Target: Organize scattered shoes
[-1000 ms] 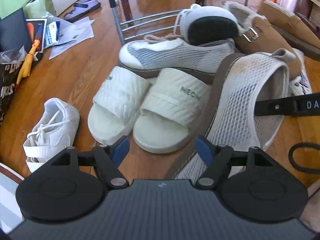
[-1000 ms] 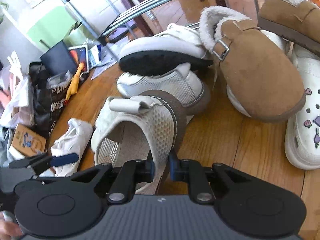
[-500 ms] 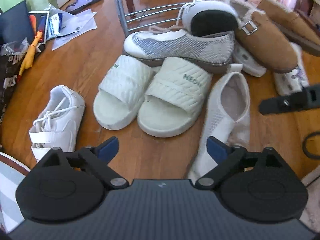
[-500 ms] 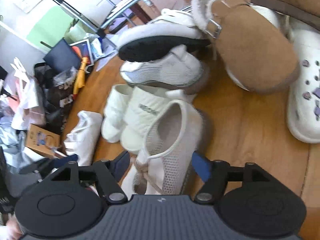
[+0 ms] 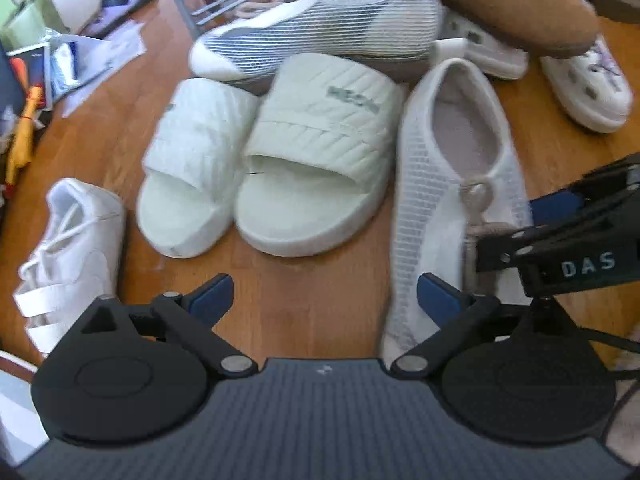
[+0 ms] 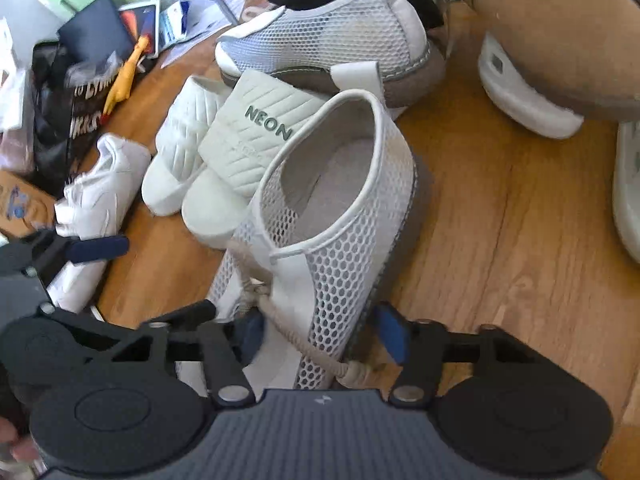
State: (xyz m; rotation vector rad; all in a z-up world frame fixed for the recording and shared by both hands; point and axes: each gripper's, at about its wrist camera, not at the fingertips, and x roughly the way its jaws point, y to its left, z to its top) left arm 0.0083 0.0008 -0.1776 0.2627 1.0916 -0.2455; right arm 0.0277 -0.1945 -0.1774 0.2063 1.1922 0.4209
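Note:
A white mesh sneaker [image 5: 452, 184] lies on the wood floor to the right of a pair of cream slides [image 5: 316, 152]. In the right wrist view the same sneaker [image 6: 340, 216] sits between my right gripper's [image 6: 320, 330] open fingers, with its lace by the left pad. My left gripper [image 5: 324, 300] is open and empty, low over bare floor in front of the slides. Its right pad is beside the sneaker's toe. The matching mesh sneaker [image 5: 320, 36] lies behind the slides. A small white strap sneaker [image 5: 68, 248] lies at the left.
Brown fur-lined clogs [image 5: 524, 4] and a white clog [image 5: 588, 84] are piled at the back right. Shoe rack legs [image 5: 180, 4] stand behind. Papers, bags and a yellow rubber chicken [image 6: 124, 76] clutter the left side.
The right gripper was shut on the mesh sneaker's heel, then set it down on the floor and opened. It now straddles the sneaker's front. The left gripper moved closer and opened wider.

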